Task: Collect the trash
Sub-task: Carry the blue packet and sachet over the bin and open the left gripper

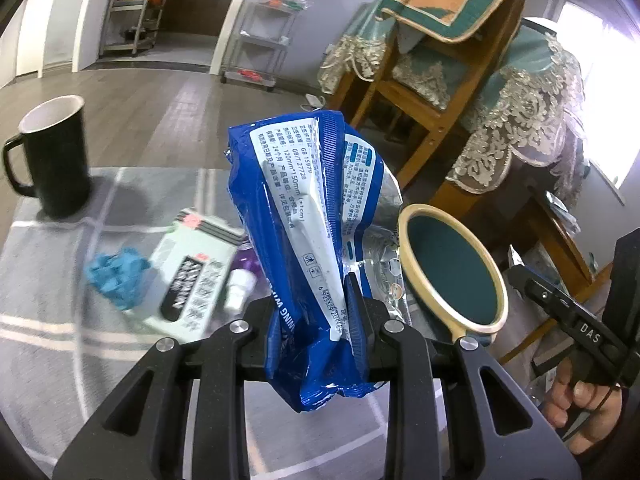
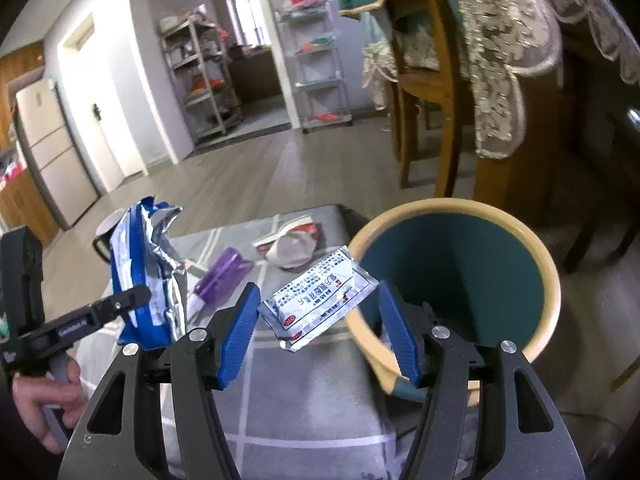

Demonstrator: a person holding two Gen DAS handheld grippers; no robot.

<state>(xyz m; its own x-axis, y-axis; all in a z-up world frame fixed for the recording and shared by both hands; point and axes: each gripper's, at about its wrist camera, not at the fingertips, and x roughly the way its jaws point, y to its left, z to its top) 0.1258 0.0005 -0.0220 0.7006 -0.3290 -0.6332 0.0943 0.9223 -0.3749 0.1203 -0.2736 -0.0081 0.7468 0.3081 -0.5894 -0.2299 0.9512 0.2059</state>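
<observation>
A: Left gripper [image 1: 316, 292]?

B: Fingers closed on a crumpled blue-and-white wrapper [image 1: 296, 200], clamped near its lower end. Standing upright, lifted clear of the table [image 1: 60, 340], silver lining showing on its right side.

A: Right gripper [image 2: 318, 287]?

B: Blue fingers [image 2: 240, 332] set wide, yet gripping. Small silver sachet [image 2: 312, 308] with red and blue print spanning them, one end against each pad, tilted, up off the grey checked cloth.

A: And the bin?

B: Round wastebasket [image 2: 440, 204], tan rim, teal inside, at the right edge of the table. Just right of the sachet in the right wrist view, just right of the wrapper in the left one. Neither piece of trash over its mouth, as far as can be judged.

A: On the table?

B: Black mug [image 1: 56, 156] at the far left. Nearer, a crumpled blue scrap [image 1: 116, 276], blurred. Beside that, to the right, a pale green box [image 1: 192, 280] lying flat. Touching the box's right side, a small purple bottle [image 1: 244, 268] with a white cap, on its side. Further off, something white and crumpled [image 2: 294, 250], hard to name.

A: Beyond?

B: Wooden chair [image 1: 420, 92] to the far right, pushed up to a lace-draped table. A hand [image 1: 580, 404] on the right gripper's handle at the near right.
</observation>
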